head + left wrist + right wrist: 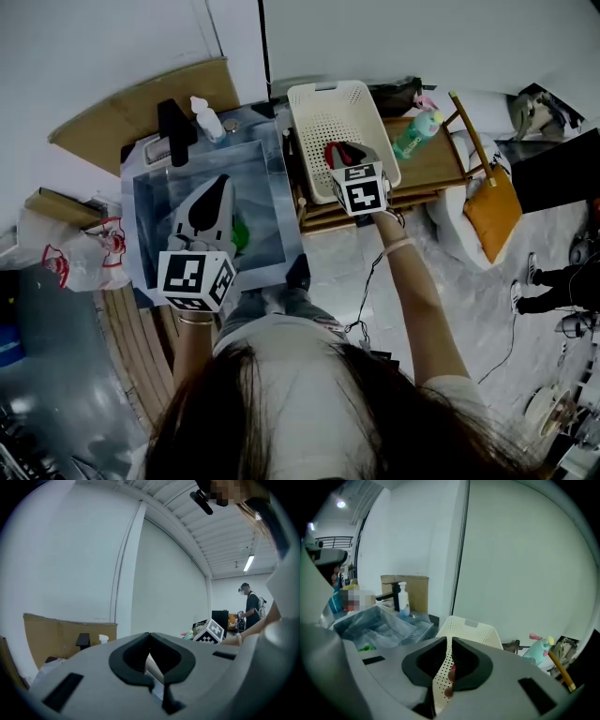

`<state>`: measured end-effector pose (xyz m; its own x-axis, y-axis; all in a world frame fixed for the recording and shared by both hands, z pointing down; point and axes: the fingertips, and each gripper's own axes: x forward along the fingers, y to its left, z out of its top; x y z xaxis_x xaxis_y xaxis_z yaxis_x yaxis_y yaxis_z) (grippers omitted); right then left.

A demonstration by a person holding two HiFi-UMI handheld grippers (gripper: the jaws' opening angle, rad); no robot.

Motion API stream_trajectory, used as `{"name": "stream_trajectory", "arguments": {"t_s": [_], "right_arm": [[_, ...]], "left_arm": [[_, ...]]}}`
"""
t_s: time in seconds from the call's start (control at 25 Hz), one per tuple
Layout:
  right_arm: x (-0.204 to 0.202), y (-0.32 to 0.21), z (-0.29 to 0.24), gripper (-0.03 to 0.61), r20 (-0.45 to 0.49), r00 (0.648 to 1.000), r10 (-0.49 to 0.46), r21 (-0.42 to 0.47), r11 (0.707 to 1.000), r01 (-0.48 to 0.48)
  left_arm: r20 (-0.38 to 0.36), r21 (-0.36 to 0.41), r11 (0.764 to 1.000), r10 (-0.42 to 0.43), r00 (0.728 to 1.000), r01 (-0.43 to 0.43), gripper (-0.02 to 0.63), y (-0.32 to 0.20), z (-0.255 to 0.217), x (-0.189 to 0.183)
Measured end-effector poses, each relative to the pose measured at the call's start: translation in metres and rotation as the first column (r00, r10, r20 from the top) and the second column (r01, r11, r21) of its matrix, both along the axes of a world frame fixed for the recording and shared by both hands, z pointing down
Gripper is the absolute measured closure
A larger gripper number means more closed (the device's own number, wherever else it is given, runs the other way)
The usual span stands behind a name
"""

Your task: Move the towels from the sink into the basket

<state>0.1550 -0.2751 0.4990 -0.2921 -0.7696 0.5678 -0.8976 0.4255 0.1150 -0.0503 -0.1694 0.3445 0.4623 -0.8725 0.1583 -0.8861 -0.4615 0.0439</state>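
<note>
**Status: right gripper (345, 152) over basket (309, 96), left gripper (222, 183) over sink (274, 192)**

My right gripper hangs above the near end of the white basket. Its jaws stand a narrow slit apart and press on nothing. A red towel (329, 153) shows through the slit, in the basket right under them. My left gripper is above the sink, jaws together, nothing between them. A green towel (241, 234) lies in the sink by its right wall, just beside my left gripper.
</note>
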Motion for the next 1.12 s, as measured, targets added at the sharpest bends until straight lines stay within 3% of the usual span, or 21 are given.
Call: {"name": "stream_trajectory", "arguments": {"t_s": [0.56, 1.12], "right_arm": [[-0.087, 0.046, -0.058, 0.538, 0.14, 0.99, -0.011, 0.138, 0.99, -0.009], [-0.188, 0.084, -0.08, 0.545, 0.228, 0.967, -0.111, 0.166, 0.983, 0.073]], "left_arm": [[-0.014, 0.002, 1.0, -0.003, 1.0, 0.003, 0.606, 0.012, 0.0, -0.059], [-0.027, 0.006, 1.0, 0.028, 0.999, -0.028, 0.606, 0.012, 0.004, -0.115]]}}
